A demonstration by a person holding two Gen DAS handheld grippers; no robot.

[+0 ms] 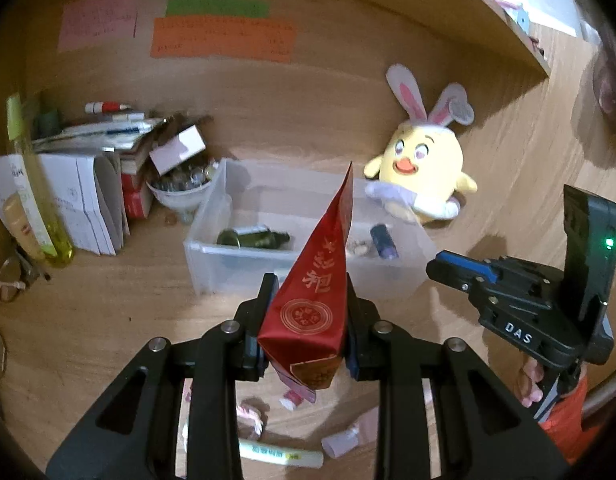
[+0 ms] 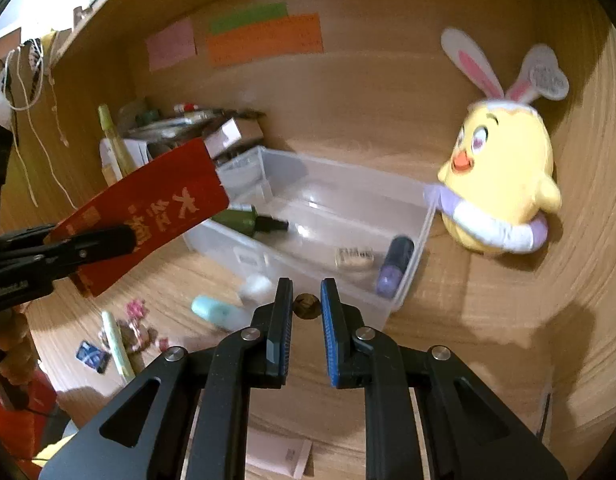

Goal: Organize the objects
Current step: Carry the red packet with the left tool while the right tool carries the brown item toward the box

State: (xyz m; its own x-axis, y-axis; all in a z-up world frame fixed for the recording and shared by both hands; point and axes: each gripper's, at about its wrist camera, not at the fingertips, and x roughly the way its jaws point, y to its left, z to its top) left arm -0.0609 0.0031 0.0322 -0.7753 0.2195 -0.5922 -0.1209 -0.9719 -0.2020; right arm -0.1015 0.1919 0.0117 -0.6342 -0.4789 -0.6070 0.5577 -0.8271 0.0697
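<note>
Two tongs hang above the wooden surface [image 2: 487, 320]. The left tongs [image 1: 309, 300] are clamped on a red packet [image 1: 311, 292] with gold lettering, squeezing its lower half so the pointed top sticks up and away from them; seen from the right wrist, the packet [image 2: 148, 208] is held in the air off to the left of the bin. The right tongs [image 2: 306, 308] are drawn narrow and pinch a small brown coin-like disc [image 2: 306, 306] at the tips of their pads, just in front of the bin's near wall. Beyond both sits a clear plastic bin [image 2: 421, 240] holding a dark green bottle [image 2: 248, 220] lying on its side, a small pale eraser-like block [image 2: 353, 258] and a purple tube [image 2: 393, 266]. To the right of the bin, a yellow plush chick with rabbit ears [image 2: 503, 184] leans against the wooden back wall. On the surface near the bin lie a mint-green tube [image 2: 218, 312], a white lump [image 2: 256, 286], a pale yellow highlighter [image 2: 116, 344] and a few small wrappers. Farther left, a pile of papers and boxes [image 1: 88, 184] stands beside a yellow-green bottle [image 1: 36, 184]. Pink, green and orange notes [image 1: 224, 36] are stuck on the wall.
</note>
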